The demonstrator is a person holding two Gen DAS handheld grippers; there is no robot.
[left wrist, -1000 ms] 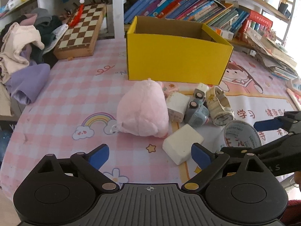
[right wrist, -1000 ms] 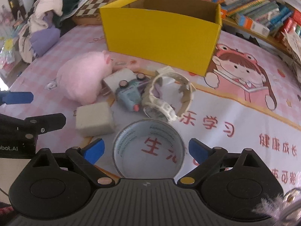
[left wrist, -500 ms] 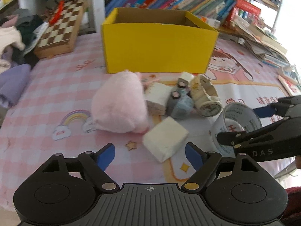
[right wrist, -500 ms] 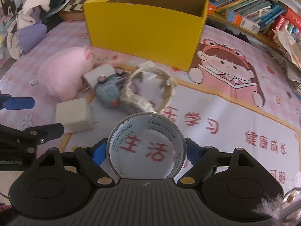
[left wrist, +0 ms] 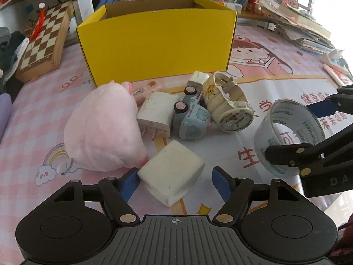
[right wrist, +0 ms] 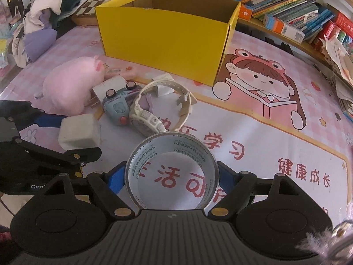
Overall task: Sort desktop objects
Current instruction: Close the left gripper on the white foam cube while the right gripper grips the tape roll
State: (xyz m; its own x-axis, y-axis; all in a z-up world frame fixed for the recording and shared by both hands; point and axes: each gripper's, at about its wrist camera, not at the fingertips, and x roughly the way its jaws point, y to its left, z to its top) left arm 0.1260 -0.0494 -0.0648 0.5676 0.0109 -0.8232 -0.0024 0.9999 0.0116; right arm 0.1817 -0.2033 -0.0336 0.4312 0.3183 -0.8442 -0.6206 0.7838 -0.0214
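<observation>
The right tool [right wrist: 171, 176] is being squeezed shut on the tape roll [right wrist: 171, 167], which is being held just off the desk [right wrist: 275, 145]. The left tool [left wrist: 175, 180] is being held wide open around the white foam block [left wrist: 171, 172], with one blue tip touching the block's side. From the right wrist view, the yellow box [right wrist: 163, 37] is being seen at 12 o'clock, open at the top. The step in hand is likely a pick-up with both tools. Next, the left tool needs to be closed on the block, and both things need to be carried up and over the box wall.

The tape roll is round, thin and shiny. The block looks soft and squashy, with flat sides. The pink plush toy [left wrist: 103, 130] is fluffy, and the toy car [left wrist: 190, 119] and watch [left wrist: 229, 106] look hard and smooth.
</observation>
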